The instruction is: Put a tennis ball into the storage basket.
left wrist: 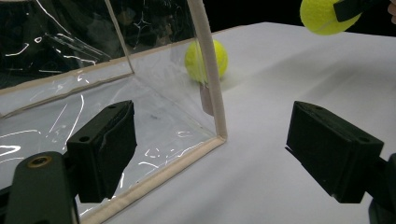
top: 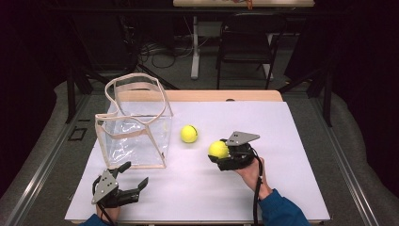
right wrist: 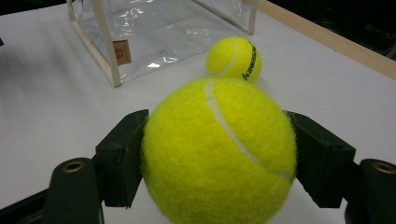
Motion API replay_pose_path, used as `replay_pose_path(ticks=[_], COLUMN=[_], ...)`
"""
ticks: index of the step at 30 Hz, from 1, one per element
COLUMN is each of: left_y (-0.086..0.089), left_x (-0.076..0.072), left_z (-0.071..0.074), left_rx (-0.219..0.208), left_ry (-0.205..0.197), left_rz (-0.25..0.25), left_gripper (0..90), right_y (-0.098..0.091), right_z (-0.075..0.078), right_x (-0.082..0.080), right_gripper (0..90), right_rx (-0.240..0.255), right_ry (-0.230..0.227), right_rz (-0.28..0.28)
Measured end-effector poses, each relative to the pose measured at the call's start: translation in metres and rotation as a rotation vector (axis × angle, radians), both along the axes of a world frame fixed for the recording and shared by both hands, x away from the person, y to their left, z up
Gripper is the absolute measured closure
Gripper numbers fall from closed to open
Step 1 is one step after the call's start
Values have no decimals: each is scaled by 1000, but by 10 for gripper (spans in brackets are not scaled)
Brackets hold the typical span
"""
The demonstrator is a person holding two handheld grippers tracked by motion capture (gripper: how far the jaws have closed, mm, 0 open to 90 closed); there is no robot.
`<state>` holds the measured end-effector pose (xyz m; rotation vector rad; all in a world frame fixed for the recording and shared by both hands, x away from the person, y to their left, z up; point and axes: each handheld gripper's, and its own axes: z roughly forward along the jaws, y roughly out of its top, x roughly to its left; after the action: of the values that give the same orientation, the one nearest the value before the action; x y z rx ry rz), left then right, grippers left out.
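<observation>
The right tool (top: 221,153) is clenched on a yellow tennis ball (top: 218,149). In the right gripper view, the two black jaws press against opposite sides of the held tennis ball (right wrist: 219,149), with its white seam running across the face turned to the camera. In the high view, the right tool is held over the white worktop (top: 282,141), right of centre, and points toward the left side of the worktop. A hand (top: 251,172) in a blue sleeve (top: 280,209) carries it from below.

A second tennis ball (top: 189,133) lies on the worktop just beyond the held one, apart from it. Dark lettering shows on the second tennis ball (right wrist: 234,57) in the right gripper view. It rests near the right wall of a clear plastic bag (top: 134,125) but does not touch it.

The bag stands upright with its mouth open at the top. It has beige trim along its edges and a beige handle loop above the mouth. A small brown label (right wrist: 122,52) sits on its near corner.

The left tool (top: 136,176) is released, its jaws standing wide apart with nothing between them. It is held low at the near left corner of the worktop, pointing at the lower front corner of the clear plastic bag (left wrist: 154,107).
</observation>
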<state>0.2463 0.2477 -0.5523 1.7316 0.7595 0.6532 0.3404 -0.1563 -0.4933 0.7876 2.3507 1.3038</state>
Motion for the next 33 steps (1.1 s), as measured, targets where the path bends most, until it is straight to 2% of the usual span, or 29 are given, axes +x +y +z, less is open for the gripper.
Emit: replay_pose_path(ticks=[13, 33], left_y=[0, -1], left_x=[0, 0], left_z=[0, 0], left_rx=[-2, 2], left_ry=[0, -2], left_rz=[0, -7], left_gripper=[159, 159], right_y=[8, 16], right_z=[12, 10], right_x=[7, 20], right_gripper=[265, 266], right_rx=[21, 16], right_ry=[-44, -42], right_rz=[5, 14])
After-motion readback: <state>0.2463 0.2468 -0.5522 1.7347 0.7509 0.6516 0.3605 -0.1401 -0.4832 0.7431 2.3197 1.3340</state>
